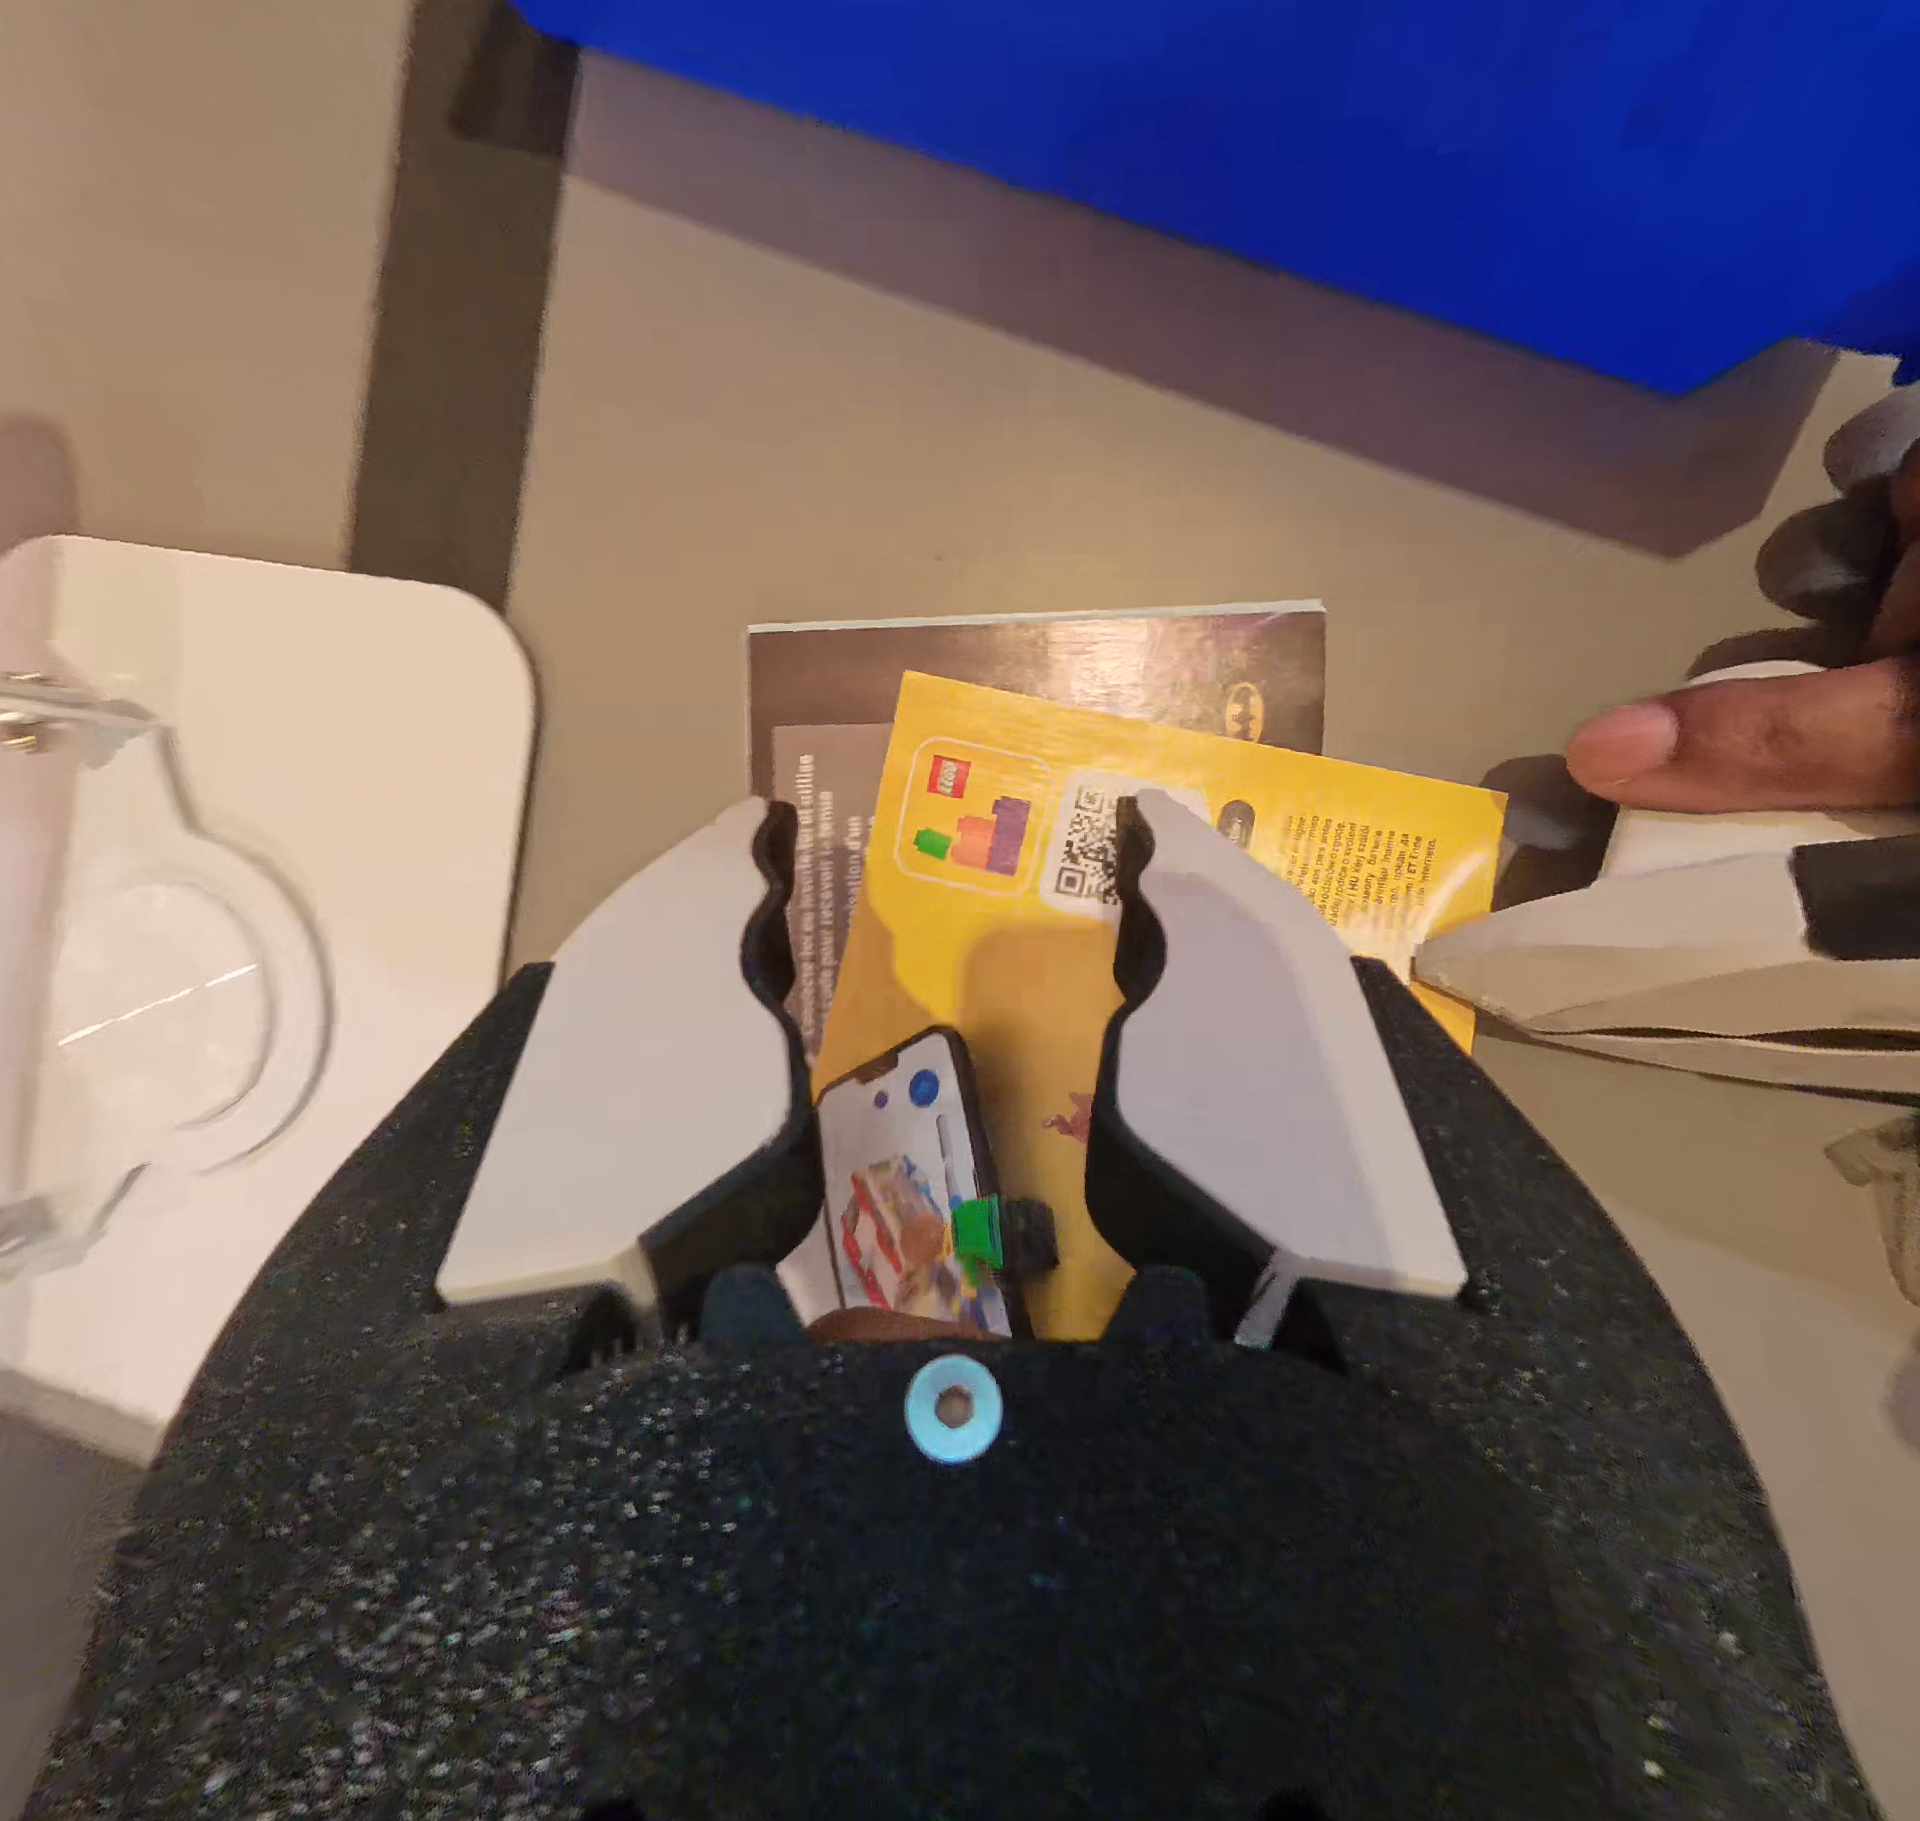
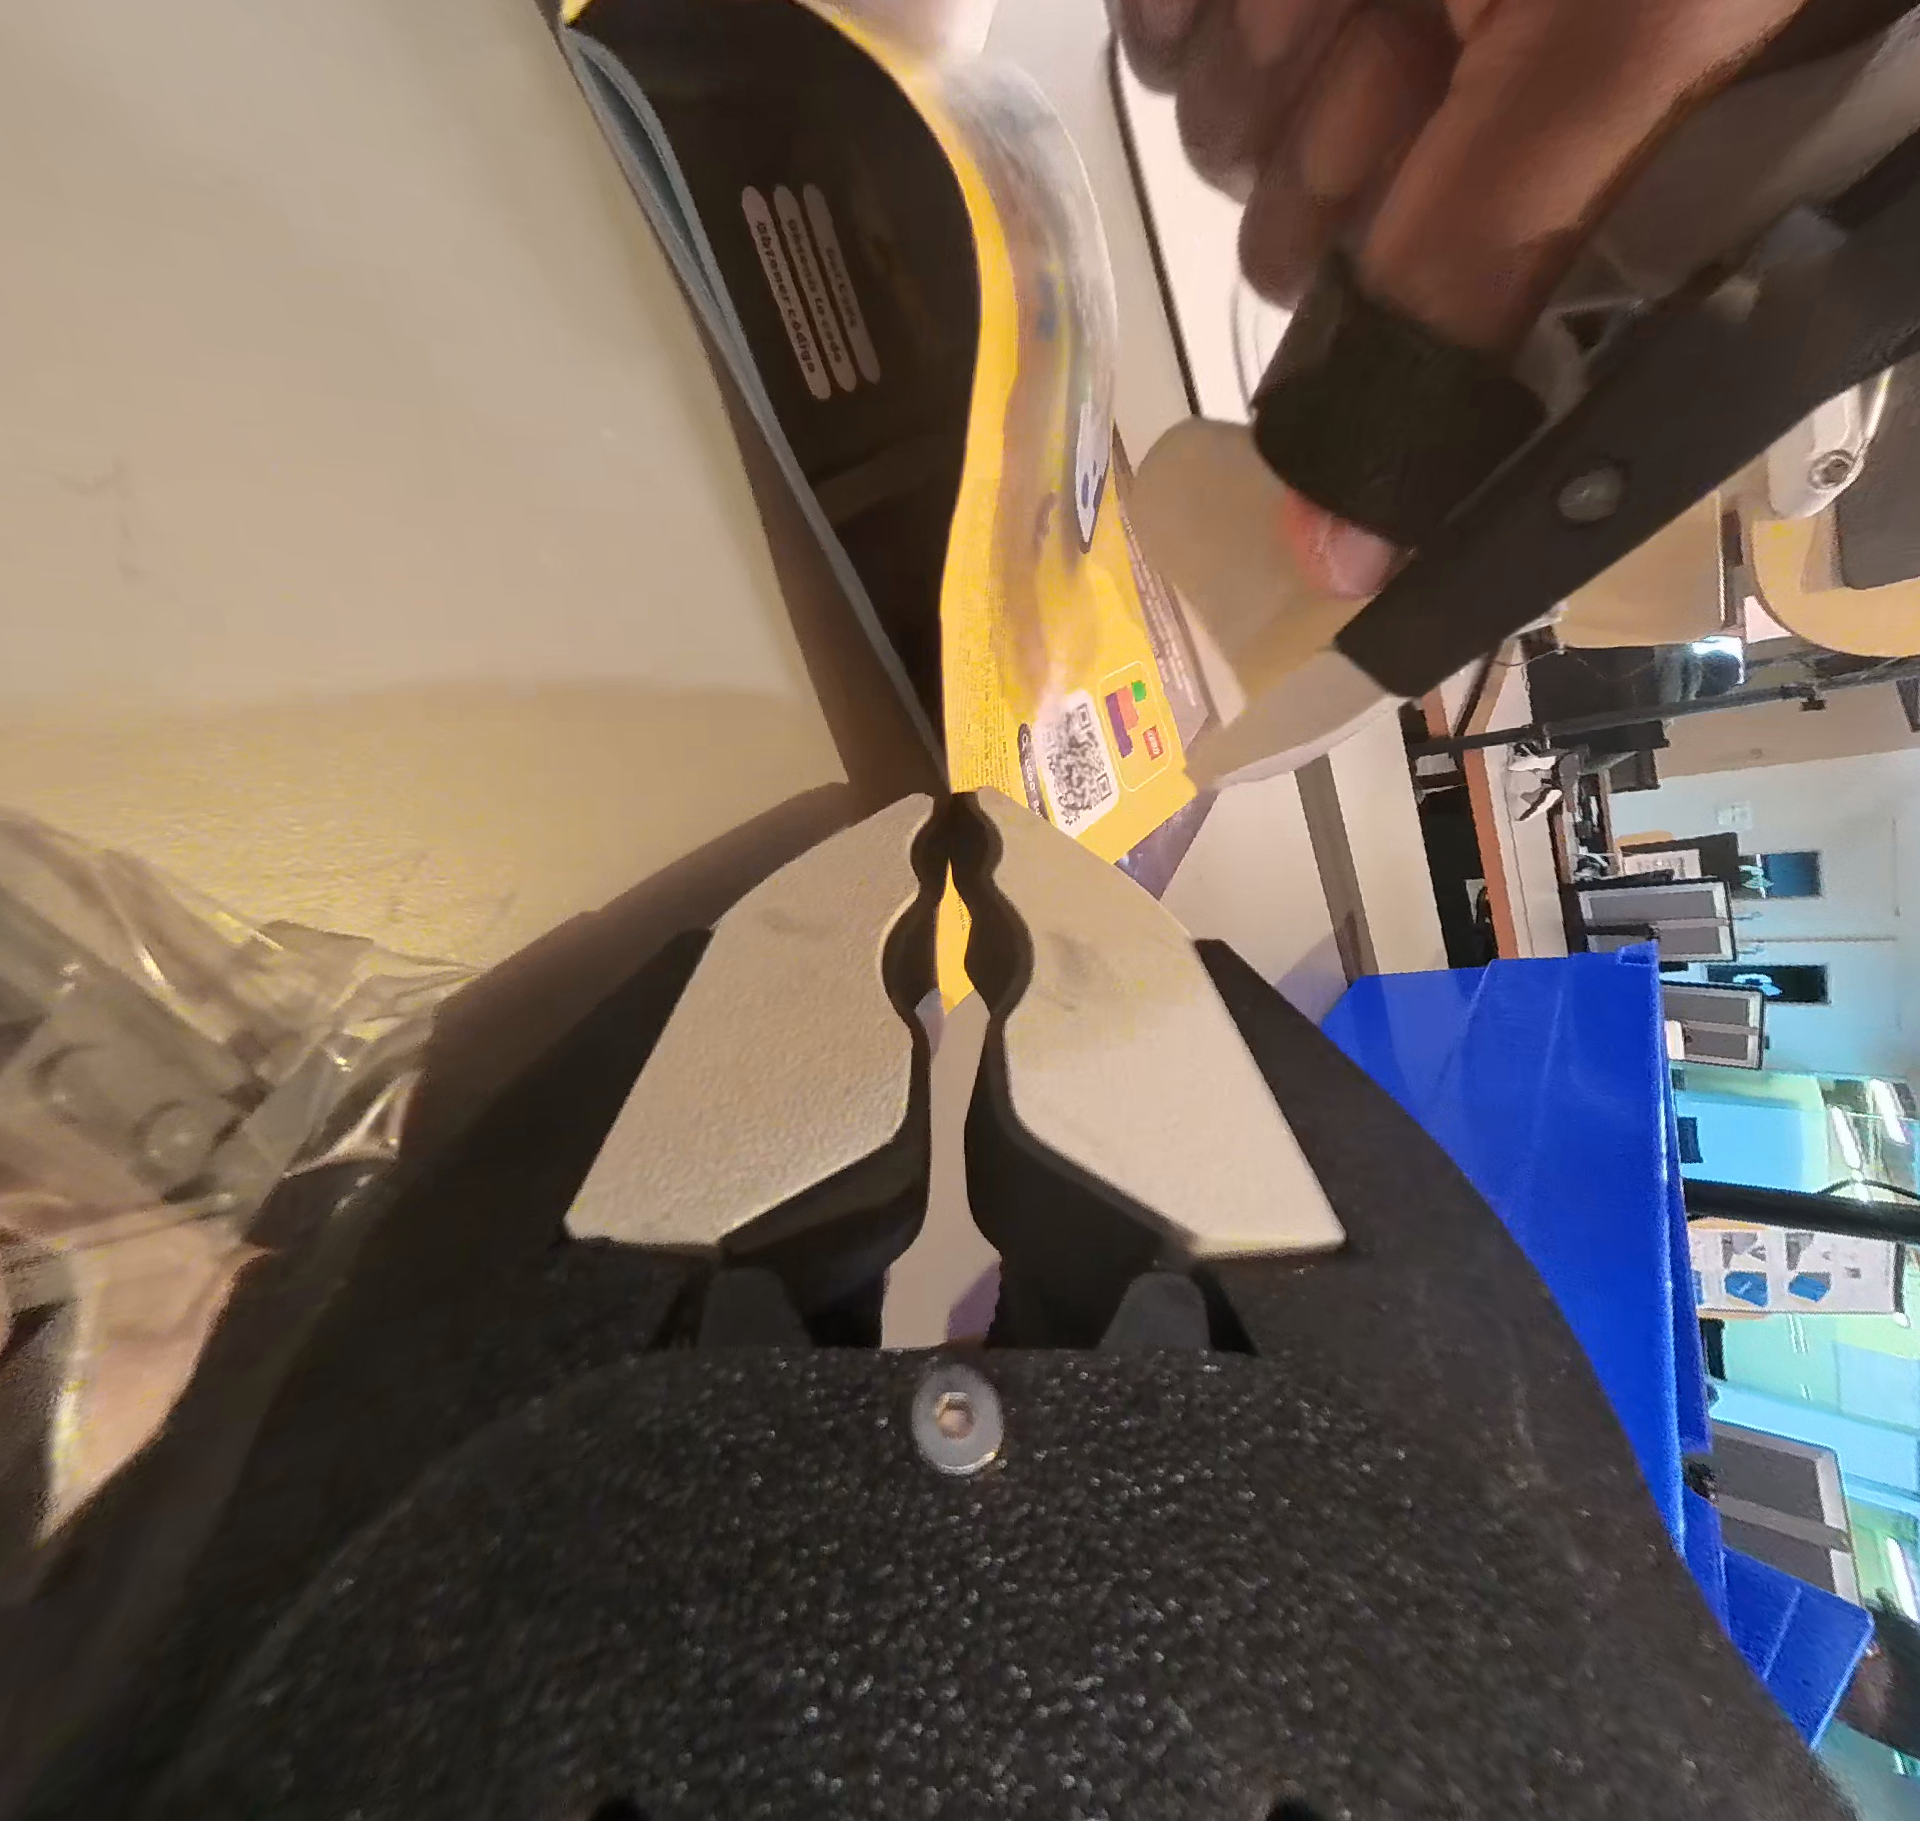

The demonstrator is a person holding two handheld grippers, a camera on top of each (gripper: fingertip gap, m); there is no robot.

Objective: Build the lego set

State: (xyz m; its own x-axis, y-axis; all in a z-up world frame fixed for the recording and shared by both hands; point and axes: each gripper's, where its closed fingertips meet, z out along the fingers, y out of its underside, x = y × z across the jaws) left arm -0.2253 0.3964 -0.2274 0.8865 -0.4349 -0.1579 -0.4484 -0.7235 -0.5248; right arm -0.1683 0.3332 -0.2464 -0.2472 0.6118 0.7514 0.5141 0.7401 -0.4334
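Right tongs [image 2: 951, 815] pinch yellow leaflet [image 2: 1039, 628] edge; left tongs [image 1: 945, 836] spread above it.

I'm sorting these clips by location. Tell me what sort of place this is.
Most likely an office or lab workroom. Past the blue bin the right wrist view shows rows of desks with monitors. The work itself is on a pale table holding a building-toy instruction booklet with a yellow page.
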